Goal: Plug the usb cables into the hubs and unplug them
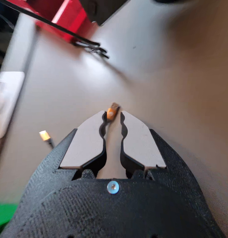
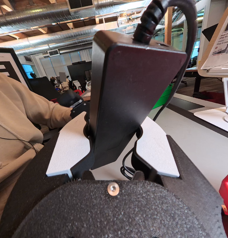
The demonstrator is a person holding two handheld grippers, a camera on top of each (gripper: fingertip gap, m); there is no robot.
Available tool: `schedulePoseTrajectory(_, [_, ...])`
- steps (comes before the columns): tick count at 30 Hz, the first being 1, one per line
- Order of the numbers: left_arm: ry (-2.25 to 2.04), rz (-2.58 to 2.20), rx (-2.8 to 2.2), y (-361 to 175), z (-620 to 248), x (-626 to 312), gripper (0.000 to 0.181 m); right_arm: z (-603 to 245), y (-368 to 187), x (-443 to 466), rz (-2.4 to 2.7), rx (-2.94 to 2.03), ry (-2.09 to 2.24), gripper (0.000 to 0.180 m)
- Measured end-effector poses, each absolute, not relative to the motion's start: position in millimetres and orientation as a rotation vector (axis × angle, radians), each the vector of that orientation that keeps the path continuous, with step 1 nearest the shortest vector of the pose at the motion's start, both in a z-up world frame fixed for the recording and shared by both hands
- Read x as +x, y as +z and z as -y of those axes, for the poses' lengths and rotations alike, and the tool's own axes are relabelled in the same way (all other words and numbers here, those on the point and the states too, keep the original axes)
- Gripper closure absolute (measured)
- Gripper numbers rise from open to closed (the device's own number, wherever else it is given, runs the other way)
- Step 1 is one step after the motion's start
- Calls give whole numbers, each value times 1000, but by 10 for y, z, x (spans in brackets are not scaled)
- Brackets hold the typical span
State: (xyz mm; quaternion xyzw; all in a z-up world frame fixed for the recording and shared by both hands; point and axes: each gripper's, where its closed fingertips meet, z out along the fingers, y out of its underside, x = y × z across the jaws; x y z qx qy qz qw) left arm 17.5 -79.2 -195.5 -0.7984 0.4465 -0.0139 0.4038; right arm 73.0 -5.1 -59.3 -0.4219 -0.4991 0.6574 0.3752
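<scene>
Between the left gripper (image 1: pixel 112 112)'s parted fingers lay an orange USB plug (image 1: pixel 110 114) on the white table (image 1: pixel 149 77), beside the left fingertip; the right gripper (image 2: pixel 113 123) clamped a black hub (image 2: pixel 130 96), raised upright

Left wrist view: no readable writing.

Right wrist view: printed instruction sheet (image 2: pixel 218 51) on a tilted wooden board (image 2: pixel 207 42), upper right, carries lines of text and small diagrams; wording not transcribed. White label (image 2: pixel 75 105) on a dark handle near the sleeve: print too small to read. Black-and-white marker board (image 2: pixel 4 68), far left: blocks only.
</scene>
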Motion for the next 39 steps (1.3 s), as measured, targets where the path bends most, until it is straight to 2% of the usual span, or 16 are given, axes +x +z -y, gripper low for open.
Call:
schedulePoseTrajectory(4, [-440, -1050, -2070, -1806, 833, 197, 153, 31, -594, 732, 1268, -1089, 1686, 107])
schedulePoseTrajectory(8, [-539, -1160, -2156, -2019, 770, -53, 147, 30, -604, 724, 1264, -1094, 1697, 108])
schedulePoseTrajectory(15, [-455, -1395, -2148, -2246, 661, -79, 152, -1, -637, 725, 1267, -1106, 1687, 107])
schedulePoseTrajectory(21, [-508, -1342, -2135, -2254, 644, -13, 167, 21, -649, 723, 1279, -1103, 1702, 107])
schedulePoseTrajectory(24, [-466, -1238, -2174, -2247, 551, -36, 168, 66, -664, 717, 1310, -1095, 1693, 107])
schedulePoseTrajectory(27, [-623, -1086, -2161, -2080, 524, 55, 168, 90, -665, 715, 1319, -1085, 1693, 107])
schedulePoseTrajectory(33, [-964, -865, -1991, -1379, 578, 217, 168, 90, -853, 613, 1398, -1125, 1538, 108])
schedulePoseTrajectory(39, [-990, -896, -2038, -1035, 550, 376, 168, 215, -985, 455, 1495, -1122, 1320, 108])
